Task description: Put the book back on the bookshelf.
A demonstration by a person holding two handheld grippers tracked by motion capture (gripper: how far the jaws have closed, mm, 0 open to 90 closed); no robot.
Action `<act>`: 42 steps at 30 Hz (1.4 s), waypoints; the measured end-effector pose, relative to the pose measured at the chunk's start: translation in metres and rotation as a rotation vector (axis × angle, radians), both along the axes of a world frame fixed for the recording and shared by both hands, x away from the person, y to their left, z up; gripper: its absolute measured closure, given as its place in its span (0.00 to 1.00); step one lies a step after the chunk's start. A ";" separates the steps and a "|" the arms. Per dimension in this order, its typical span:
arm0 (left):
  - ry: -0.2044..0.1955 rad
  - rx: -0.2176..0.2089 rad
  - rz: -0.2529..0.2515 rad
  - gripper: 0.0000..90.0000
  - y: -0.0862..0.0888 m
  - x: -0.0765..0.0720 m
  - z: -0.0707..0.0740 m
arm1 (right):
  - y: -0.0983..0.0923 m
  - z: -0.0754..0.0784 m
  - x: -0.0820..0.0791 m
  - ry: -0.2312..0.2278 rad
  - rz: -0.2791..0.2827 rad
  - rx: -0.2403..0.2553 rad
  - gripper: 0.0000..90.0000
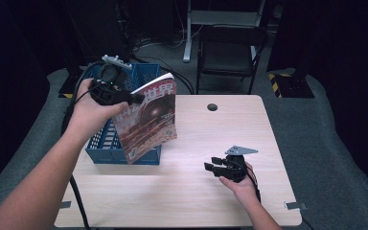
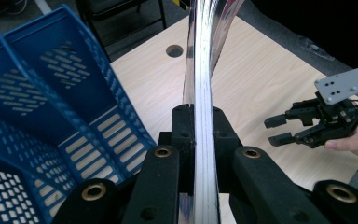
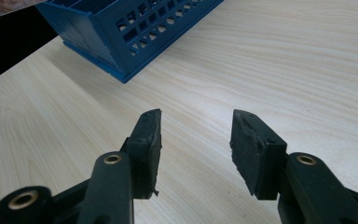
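One magazine point(image 1: 147, 117) hangs upright, pinched in my left gripper point(image 1: 133, 99), just beside the blue basket point(image 1: 106, 143). My right gripper point(image 1: 212, 164) waits far from the basket, jaws spread, holding nothing.

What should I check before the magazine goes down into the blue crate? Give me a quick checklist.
1. Grip: the left claw is shut on the magazine at its edge, pads pressed on both sides: ok.
2. Magazine off the table: it hangs in the air, tilted, in front of the blue crate: ok.
3. Room in the crate: the compartments seen in the left gripper view look free, but the high view hides part of them: cannot tell.
4. Right claw out of the way: open, holding nothing, low over the table away from the crate: ok.
5. Magazine lined up over a compartment: not ok yet.
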State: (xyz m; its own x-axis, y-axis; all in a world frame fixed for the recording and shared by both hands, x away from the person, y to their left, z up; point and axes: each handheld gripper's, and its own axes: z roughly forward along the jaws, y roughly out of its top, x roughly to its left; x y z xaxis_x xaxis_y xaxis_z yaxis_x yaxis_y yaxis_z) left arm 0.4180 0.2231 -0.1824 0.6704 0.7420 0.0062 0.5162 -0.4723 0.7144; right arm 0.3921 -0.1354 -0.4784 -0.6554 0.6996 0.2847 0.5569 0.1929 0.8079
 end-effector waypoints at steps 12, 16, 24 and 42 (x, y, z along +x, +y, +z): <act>0.003 -0.013 0.088 0.94 0.027 0.008 0.001 | 0.000 -0.001 0.001 0.000 0.007 -0.007 0.59; 0.009 -0.014 0.119 0.94 0.035 0.010 0.003 | 0.000 -0.001 0.001 0.003 0.010 -0.004 0.59; 0.002 -0.028 0.182 0.94 0.049 0.016 0.006 | 0.001 -0.001 0.001 -0.001 0.007 -0.006 0.59; -0.007 -0.035 0.287 0.94 0.073 0.019 0.009 | 0.001 -0.002 0.001 0.000 0.011 -0.010 0.59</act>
State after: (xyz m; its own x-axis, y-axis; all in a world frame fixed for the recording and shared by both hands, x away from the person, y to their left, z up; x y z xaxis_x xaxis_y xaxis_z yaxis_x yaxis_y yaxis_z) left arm 0.4371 0.2958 -0.1734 0.4325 0.9014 -0.0192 0.6202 -0.2820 0.7320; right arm 0.3928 -0.1341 -0.4801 -0.6630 0.6953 0.2776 0.5548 0.2073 0.8057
